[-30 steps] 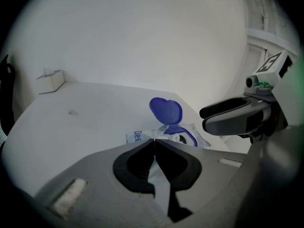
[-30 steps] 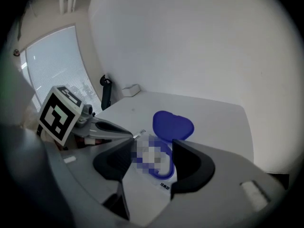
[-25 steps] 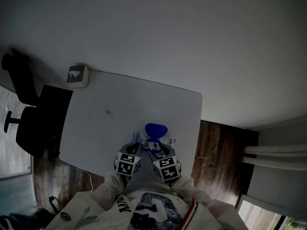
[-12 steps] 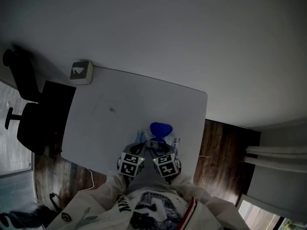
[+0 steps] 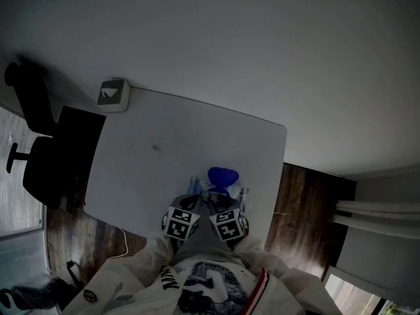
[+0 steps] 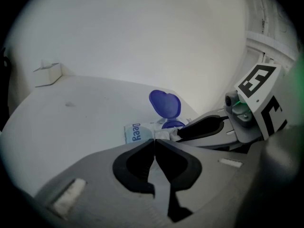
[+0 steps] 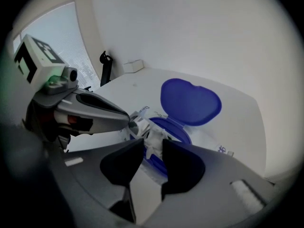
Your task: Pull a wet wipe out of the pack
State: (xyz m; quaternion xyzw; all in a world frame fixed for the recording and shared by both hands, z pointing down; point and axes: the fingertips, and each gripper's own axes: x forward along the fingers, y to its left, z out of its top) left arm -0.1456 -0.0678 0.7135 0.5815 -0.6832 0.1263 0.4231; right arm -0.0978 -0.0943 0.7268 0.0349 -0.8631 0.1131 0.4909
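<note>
A wet wipe pack [image 6: 135, 133] lies on the white table [image 5: 164, 156] near its front edge, its blue lid [image 7: 191, 101] flipped open and standing up. From the blue-ringed opening [image 7: 173, 127] a white wipe [image 7: 154, 137] pokes up. My right gripper [image 7: 153, 144] points steeply down over the opening. Its jaws are closing, with the wipe tuft between them touching both. My left gripper [image 6: 154, 141] is shut, its tip [image 7: 127, 119] on the crinkled left edge of the pack. In the head view both marker cubes [image 5: 180, 223] sit side by side just short of the lid [image 5: 223, 176].
A small white box [image 5: 113, 95] stands at the table's far left corner. A black office chair [image 5: 33, 143] is to the table's left. Dark wood floor [image 5: 302, 202] shows past the table's right edge. The person's torso is close to the front edge.
The right gripper has sunk a little onto the pack's opening and its jaws have narrowed around the wipe. The left gripper has stayed where it was.
</note>
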